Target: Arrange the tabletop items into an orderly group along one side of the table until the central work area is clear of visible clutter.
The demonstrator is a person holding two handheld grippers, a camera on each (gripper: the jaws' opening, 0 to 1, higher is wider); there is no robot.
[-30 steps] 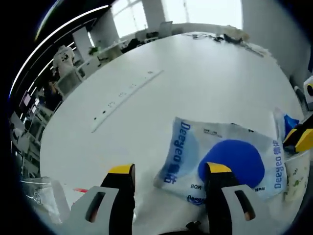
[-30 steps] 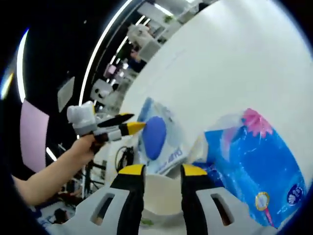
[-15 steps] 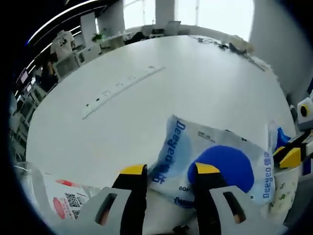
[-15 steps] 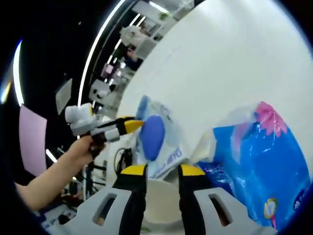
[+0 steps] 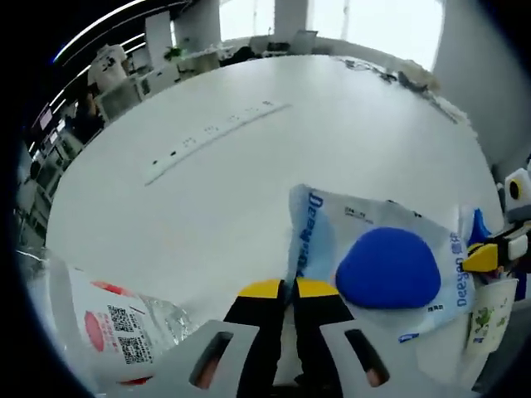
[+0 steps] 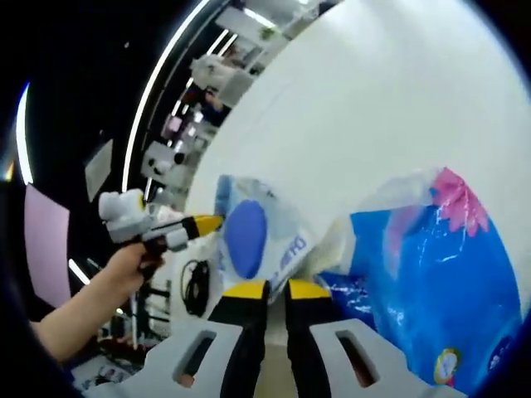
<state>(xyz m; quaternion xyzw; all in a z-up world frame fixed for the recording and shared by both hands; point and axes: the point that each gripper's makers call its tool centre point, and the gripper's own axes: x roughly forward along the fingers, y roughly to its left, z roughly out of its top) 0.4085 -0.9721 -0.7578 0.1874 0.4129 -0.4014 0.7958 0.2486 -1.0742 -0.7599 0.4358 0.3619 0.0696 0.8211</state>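
**White tabletop, soft packs gathered at near edge**

White table (image 5: 249,166) carries all listed items; an office with desks lies beyond it.

- Left gripper (image 5: 282,288): yellow-tipped jaws pressed together, pinching the near corner of the wipes pack (image 5: 373,257).
- Wipes pack: white-and-pale-blue, large blue oval, printed "Deeyeo"; lies flat, extending away from the left gripper's tips.
- Clear bag (image 5: 116,323): beside the left gripper, red label with QR code.
- Right gripper (image 6: 267,288): jaws nearly touching; whether anything is held cannot be told.
- Blue pack (image 6: 431,274): pink flower print, beside the right gripper; writing unreadable.
- Power strip (image 5: 217,141): inset, well beyond the wipes pack.
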